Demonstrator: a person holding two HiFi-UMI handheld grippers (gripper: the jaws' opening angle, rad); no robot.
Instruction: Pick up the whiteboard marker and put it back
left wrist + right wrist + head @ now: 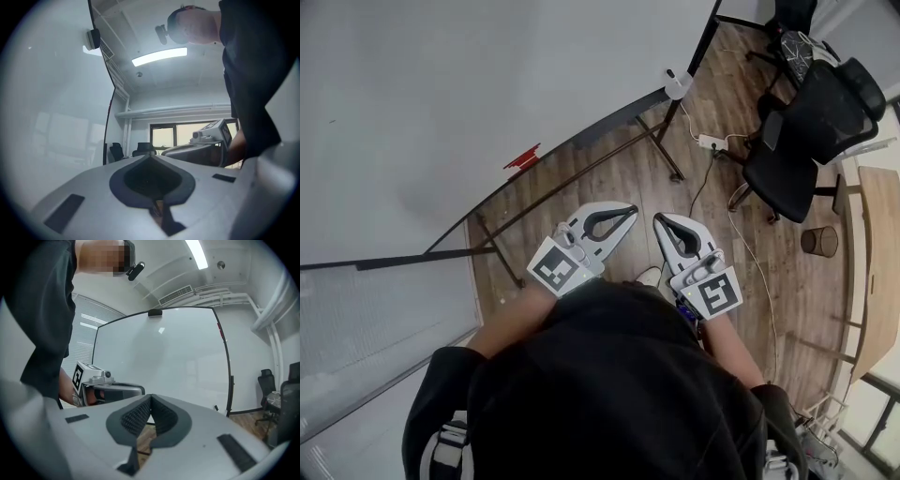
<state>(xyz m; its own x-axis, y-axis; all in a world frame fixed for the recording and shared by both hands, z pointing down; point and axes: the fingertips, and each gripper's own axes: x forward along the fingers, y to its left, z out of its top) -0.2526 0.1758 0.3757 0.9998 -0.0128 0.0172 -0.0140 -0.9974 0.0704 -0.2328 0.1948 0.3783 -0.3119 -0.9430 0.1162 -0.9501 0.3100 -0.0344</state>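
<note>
whiteboard marker: cannot tell where; small red item (522, 157) at the whiteboard (441, 84) frame edge may be it | left gripper (630, 212): jaws together, holding nothing | right gripper (660, 221): jaws together, holding nothing, just beside the left | office chair (806, 131): well apart, far right
</note>
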